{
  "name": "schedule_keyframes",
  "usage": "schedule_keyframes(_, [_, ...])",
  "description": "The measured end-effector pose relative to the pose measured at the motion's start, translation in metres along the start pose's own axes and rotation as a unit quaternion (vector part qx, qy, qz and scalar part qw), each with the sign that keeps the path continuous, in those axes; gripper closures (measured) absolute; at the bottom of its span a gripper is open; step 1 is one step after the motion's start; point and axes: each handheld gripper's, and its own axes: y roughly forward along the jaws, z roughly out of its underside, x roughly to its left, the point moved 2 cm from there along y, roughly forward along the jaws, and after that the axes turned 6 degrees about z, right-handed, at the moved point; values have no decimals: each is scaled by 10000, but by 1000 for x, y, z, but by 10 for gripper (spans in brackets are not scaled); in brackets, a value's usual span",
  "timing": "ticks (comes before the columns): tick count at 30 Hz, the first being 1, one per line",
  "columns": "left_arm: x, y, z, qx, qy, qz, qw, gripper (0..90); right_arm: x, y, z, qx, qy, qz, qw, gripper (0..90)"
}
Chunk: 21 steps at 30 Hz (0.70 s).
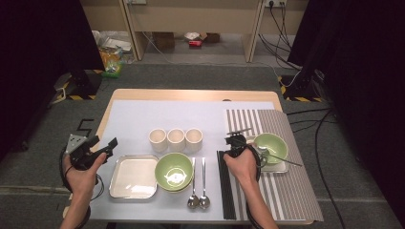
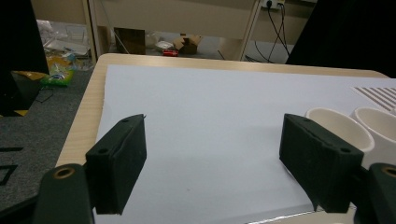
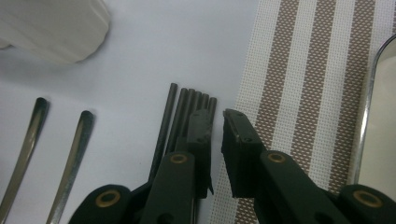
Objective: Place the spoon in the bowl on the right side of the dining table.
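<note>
Two claws: left claw [image 1: 101,148] at the counter's left edge, right claw [image 1: 236,138] over the chopsticks' far ends.
Right claw state: jaws nearly together with a narrow gap, one pad [image 3: 201,135] over the outer sticks, the other [image 3: 239,149] over the mat edge; cannot tell if anything is pinched.
Left claw state: jaws wide apart, nothing between them, aimed across the bare white sheet [image 2: 219,121].
Chopsticks [image 1: 225,188]: bundle of dark sticks lying lengthwise on the white sheet, touching the left edge of the striped mat [image 1: 286,191]; in the right gripper view the tips [image 3: 189,107] fan out just ahead of the jaws.
Spoons [image 1: 198,183]: two, side by side, left of the chopsticks, bowls toward the person.
Green bowl [image 1: 174,171]: near centre front, beside the steel tray [image 1: 133,177].
Cups [image 1: 175,139]: three cream ones in a row behind the bowl.
Second green bowl [image 1: 271,147]: on a steel tray on the mat, just right of the right claw.
Counter [image 1: 191,94]: wooden, rim showing at the far edge.
</note>
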Motion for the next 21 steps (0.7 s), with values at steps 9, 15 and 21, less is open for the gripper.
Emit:
schedule_keyframes(9, [0,0,0,4,2,0,10000,223,0,4,1,105,-3,2,9999,822])
schedule_keyframes(15, [0,0,0,-5,5,-4,10000,224,4,4,2,136,-14,-25,9999,823])
schedule_keyframes(21, [0,0,0,-7,1,-7,10000,224,5,7,2,207,-92,73,9997,838])
